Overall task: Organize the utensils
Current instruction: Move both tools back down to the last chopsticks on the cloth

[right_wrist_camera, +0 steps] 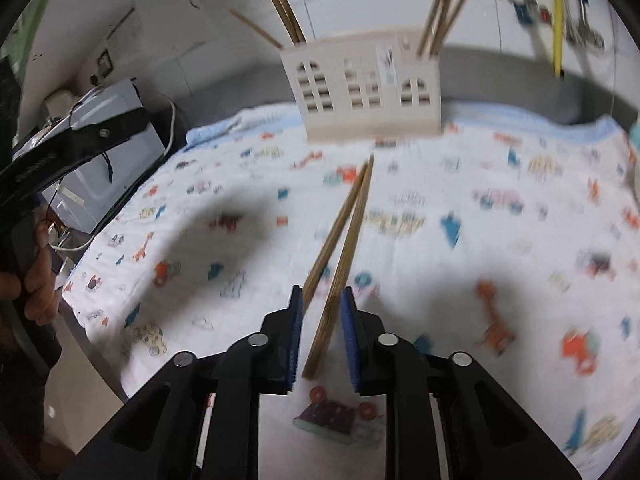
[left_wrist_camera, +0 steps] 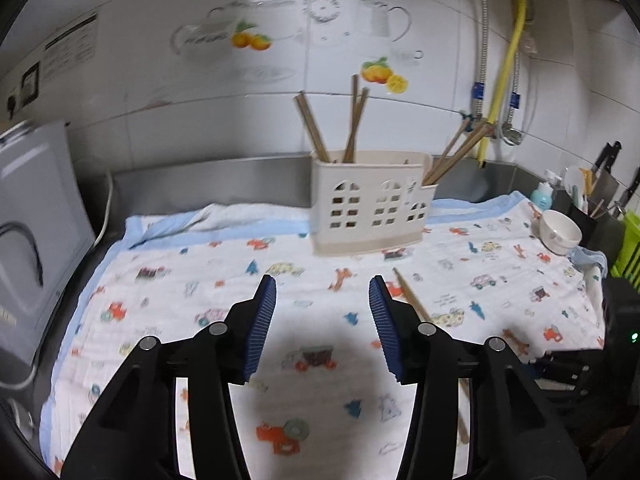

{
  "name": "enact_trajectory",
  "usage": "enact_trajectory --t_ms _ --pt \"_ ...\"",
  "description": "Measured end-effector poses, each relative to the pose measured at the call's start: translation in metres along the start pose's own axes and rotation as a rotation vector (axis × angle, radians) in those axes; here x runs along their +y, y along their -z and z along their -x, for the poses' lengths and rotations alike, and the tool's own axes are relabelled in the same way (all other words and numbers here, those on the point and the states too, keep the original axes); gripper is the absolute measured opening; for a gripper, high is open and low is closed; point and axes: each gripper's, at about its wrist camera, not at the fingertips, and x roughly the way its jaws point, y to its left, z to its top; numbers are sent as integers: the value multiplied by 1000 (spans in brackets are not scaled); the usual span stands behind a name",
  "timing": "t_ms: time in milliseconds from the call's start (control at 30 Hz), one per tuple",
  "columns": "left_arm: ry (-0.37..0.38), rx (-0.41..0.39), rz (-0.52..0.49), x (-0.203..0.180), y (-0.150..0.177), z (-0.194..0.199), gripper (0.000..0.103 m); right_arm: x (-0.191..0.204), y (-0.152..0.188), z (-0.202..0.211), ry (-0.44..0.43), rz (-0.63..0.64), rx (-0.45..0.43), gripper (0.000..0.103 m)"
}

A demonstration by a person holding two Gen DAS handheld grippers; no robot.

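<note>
A cream utensil holder [left_wrist_camera: 370, 206] with window cut-outs stands at the back of a patterned cloth [left_wrist_camera: 240, 280], with several wooden chopsticks [left_wrist_camera: 314, 128] upright in it. It also shows in the right wrist view [right_wrist_camera: 366, 88]. My left gripper [left_wrist_camera: 322, 294] is open and empty above the cloth, in front of the holder. A chopstick [left_wrist_camera: 412, 296] lies on the cloth just right of it. My right gripper [right_wrist_camera: 322, 306] is partly closed around a pair of chopsticks [right_wrist_camera: 344, 240] whose tips point toward the holder; whether the pads press them is unclear.
A grey appliance [left_wrist_camera: 36, 240] stands at the left. A white bowl [left_wrist_camera: 558, 232], a blue bottle [left_wrist_camera: 542, 194], a knife rack [left_wrist_camera: 604, 176] and a green rack [left_wrist_camera: 630, 240] are at the right. Pipes and a yellow hose [left_wrist_camera: 508, 60] run down the tiled wall.
</note>
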Motion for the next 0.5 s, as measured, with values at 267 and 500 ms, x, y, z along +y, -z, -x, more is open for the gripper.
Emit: enact_trajectory --t_ms 267,500 --pt "-11 46 44 11 20 -5 52 6 9 -19 55 -32 23 15" --pt "7 93 47 3 36 -12 55 8 9 -25 103 -34 22 9"
